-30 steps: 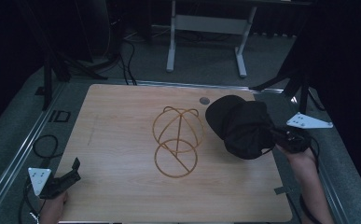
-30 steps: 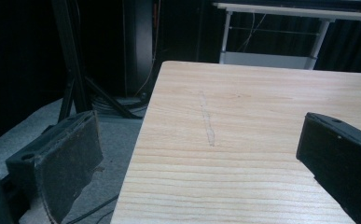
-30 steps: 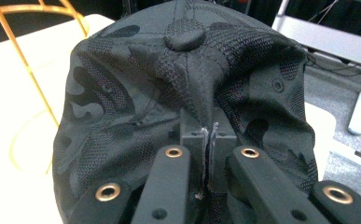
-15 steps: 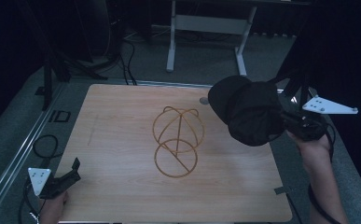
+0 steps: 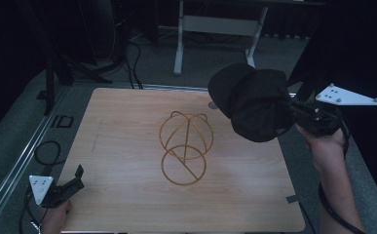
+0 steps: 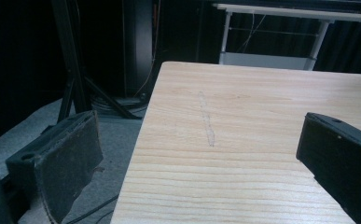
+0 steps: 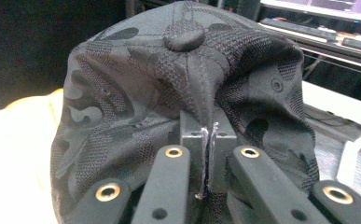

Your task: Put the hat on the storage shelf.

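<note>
Right gripper (image 7: 208, 158) (fingers pinching the cap (image 5: 256, 105)) just lifted it off the counter (image 5: 127, 122), now at the stand's (image 5: 185, 146) two o'clock; left gripper's (image 5: 69, 183) fingers spread, idle.

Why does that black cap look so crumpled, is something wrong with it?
Nothing looks damaged. The black cap is bunched because the right tool pinches a fold of its fabric and holds it in the air, beside the wire stand. The faint scuff on the wooden table is the only blemish.

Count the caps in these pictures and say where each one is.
1. A black cap is pinched in the right gripper and held in the air beside the gold wire stand, over the table's right edge.
</note>
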`<state>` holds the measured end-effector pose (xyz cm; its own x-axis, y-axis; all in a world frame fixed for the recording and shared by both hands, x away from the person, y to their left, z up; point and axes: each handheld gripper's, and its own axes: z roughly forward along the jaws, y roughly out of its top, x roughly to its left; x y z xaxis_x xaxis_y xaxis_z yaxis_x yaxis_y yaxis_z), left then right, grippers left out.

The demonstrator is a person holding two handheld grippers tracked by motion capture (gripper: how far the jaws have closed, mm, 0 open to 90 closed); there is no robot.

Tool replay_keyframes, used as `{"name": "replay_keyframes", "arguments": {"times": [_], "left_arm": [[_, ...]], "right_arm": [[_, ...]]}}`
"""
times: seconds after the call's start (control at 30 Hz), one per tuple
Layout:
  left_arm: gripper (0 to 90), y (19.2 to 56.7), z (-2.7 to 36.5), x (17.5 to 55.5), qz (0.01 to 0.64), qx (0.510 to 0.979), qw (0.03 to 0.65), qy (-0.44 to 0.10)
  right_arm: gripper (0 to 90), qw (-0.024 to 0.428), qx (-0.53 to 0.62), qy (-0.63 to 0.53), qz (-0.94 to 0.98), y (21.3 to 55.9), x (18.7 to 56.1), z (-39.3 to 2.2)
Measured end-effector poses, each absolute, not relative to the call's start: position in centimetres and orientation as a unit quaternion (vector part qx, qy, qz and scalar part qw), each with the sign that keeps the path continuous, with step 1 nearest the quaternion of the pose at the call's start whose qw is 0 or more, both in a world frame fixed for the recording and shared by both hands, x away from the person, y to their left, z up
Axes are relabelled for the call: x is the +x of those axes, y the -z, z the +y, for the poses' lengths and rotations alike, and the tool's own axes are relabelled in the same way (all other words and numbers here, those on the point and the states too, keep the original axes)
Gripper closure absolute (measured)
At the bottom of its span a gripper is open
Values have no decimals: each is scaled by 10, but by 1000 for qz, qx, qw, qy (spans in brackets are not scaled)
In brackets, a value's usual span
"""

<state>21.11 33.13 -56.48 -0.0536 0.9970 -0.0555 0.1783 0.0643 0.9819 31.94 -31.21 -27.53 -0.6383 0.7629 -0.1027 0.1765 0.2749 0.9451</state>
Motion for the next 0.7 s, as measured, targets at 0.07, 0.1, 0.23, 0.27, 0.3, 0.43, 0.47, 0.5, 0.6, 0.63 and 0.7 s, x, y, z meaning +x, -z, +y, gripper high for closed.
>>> {"name": "replay_keyframes", "arguments": {"times": [0.07,0.1,0.23,0.27,0.3,0.43,0.47,0.5,0.6,0.63,0.7], "left_arm": [[6,565,331,211,570,516,455,-450],[6,565,331,211,570,516,455,-450],[6,565,331,211,569,516,455,-450],[6,565,331,211,569,516,455,-450],[6,565,331,211,570,516,455,-450],[6,565,331,211,569,516,455,-450],[6,565,331,211,569,516,456,-450],[6,565,331,211,569,516,456,-450],[6,565,331,211,569,516,456,-450],[6,565,331,211,569,515,457,-450],[6,565,331,211,569,515,457,-450]], "right_arm": [[884,282,313,-515,746,275,320,-307],[884,278,313,-518,746,275,320,-304],[883,274,304,-520,750,276,321,-293],[884,271,301,-522,750,276,321,-290],[883,269,298,-524,751,276,321,-288],[883,266,287,-523,757,274,322,-275],[884,265,283,-523,759,274,322,-271],[883,265,281,-524,760,274,322,-268],[883,259,273,-526,763,273,322,-258],[883,258,271,-525,765,273,322,-255],[883,254,264,-528,766,273,321,-249]]}}
